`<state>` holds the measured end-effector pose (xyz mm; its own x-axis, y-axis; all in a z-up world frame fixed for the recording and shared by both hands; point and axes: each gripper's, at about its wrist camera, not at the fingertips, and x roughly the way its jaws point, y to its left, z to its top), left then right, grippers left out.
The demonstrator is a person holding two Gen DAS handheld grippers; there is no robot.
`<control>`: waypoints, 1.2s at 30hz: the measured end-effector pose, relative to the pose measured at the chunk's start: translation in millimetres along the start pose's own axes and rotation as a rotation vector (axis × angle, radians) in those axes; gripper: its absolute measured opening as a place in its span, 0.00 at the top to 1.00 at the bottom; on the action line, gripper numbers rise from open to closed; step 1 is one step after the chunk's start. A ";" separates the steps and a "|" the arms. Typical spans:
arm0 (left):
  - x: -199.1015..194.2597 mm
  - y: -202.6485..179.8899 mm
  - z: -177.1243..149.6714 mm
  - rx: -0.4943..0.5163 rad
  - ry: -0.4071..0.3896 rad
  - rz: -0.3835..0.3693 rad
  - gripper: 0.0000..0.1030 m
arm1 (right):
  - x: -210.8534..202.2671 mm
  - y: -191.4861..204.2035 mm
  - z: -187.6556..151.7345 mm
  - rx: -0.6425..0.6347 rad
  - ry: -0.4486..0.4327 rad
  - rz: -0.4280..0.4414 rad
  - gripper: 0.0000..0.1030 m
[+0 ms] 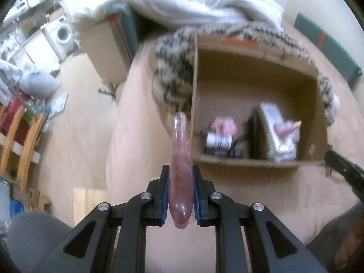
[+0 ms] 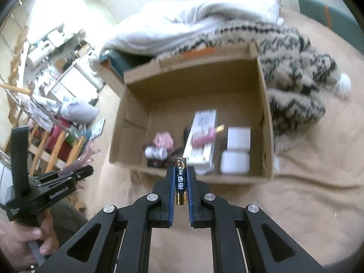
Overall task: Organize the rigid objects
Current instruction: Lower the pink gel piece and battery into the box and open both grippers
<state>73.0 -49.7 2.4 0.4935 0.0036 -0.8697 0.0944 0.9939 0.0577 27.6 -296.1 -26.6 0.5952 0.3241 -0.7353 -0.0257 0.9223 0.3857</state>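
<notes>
Cardboard box (image 2: 264, 95) sits on the bed (image 2: 307, 204), patterned blanket (image 2: 295, 75) bunched behind and right of it. In the box: small bottle (image 2: 156, 152) left, long carton (image 2: 201, 136) middle, jar (image 2: 234, 161) right.

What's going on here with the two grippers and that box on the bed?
A person is sorting small items into an open cardboard box on a beige blanket. The left gripper is shut on a translucent pink plastic piece; the right gripper is shut on a dark blue battery. Both are held above the blanket near the box, which already holds several small containers.
</notes>
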 end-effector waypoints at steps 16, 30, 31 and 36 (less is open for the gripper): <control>39.7 -51.2 91.0 0.012 -0.063 -0.006 0.84 | 36.8 -18.7 63.9 0.000 -0.033 -0.044 0.89; 109.0 -82.0 92.1 0.071 0.021 0.027 0.84 | 90.3 -32.5 64.0 0.048 0.111 -0.067 0.89; 113.0 -83.7 90.9 0.075 0.028 0.029 0.84 | 93.2 -32.8 62.8 0.050 0.122 -0.068 0.89; 127.9 -89.4 86.4 0.090 0.048 0.043 0.84 | 103.6 -36.9 58.4 0.072 0.156 -0.078 0.89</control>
<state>202.3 -147.7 -71.6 0.4567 0.0538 -0.8880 0.1524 0.9787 0.1377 137.1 -308.9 -84.4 0.4615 0.2865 -0.8396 0.0766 0.9300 0.3594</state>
